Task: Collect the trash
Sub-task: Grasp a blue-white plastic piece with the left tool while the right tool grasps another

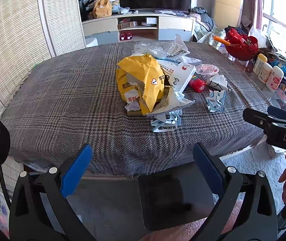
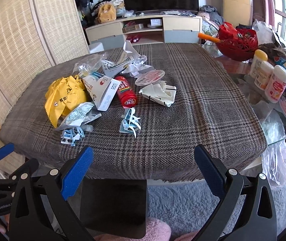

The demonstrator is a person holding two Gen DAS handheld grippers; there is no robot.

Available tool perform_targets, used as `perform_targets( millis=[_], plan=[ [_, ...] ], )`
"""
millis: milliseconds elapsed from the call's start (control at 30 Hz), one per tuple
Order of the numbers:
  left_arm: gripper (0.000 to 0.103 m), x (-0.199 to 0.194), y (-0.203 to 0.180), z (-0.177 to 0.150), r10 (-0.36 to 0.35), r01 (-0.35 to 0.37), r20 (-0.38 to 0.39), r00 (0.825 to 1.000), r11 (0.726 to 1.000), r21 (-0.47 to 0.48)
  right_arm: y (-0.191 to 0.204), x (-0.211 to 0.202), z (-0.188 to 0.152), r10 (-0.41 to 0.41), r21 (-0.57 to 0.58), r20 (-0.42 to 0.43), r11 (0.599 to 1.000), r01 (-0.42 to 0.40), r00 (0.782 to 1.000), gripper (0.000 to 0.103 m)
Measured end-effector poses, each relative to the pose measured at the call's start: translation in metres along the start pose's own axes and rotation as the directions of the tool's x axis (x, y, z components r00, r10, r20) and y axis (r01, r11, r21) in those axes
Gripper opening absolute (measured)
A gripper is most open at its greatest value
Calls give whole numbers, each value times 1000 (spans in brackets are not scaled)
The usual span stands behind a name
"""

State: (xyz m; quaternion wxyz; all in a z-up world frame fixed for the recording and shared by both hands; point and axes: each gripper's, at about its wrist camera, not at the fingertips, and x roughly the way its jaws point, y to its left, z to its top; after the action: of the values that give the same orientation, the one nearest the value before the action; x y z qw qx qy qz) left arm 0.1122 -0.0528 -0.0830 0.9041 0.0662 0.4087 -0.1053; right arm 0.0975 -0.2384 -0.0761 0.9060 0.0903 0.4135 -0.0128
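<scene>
We hold 2 grippers at the near edge of a table (image 2: 183, 100) draped in a plaid cloth. The left gripper (image 1: 143, 160) has its jaws wide apart with nothing between them, and the right gripper (image 2: 143, 160) is the same; both hang short of the cloth, above a black bin (image 2: 112, 204) below the table edge.

The trash sits on the cloth, well ahead of both grippers. We count 1 yellow bag (image 2: 64, 98), crumpled, touching 1 white carton (image 2: 102, 92) beside it. Just beside the carton lies 1 red can (image 2: 127, 96) on its side. There are 2 clumps of blue shreds (image 2: 130, 123), 1 near the can and 1 in front of the bag (image 2: 71, 136). We also see 1 round lid (image 2: 150, 77), 1 crumpled white wrapper (image 2: 159, 93) and 1 clear plastic bag (image 2: 88, 64) behind the yellow one.

On the right, off the cloth, stand 3 bottles (image 2: 277, 84) and 1 red basket (image 2: 237, 44).
</scene>
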Motion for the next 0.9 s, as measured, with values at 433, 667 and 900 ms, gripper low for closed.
perform_targets(
  millis=[433,667,900],
  plan=[
    [94,57,-10,14,-77,78,-87,993,997,12,3,53,28,-14,-34,-65,999,12,998,100],
    [68,88,-17,23,-81,81,-134,988,997,-6,2,71,31,55,-18,-84,998,-57,995,82],
    [39,97,-25,28,-63,64,-134,989,998,1,5,89,29,98,-22,-121,995,-101,988,33]
  ],
)
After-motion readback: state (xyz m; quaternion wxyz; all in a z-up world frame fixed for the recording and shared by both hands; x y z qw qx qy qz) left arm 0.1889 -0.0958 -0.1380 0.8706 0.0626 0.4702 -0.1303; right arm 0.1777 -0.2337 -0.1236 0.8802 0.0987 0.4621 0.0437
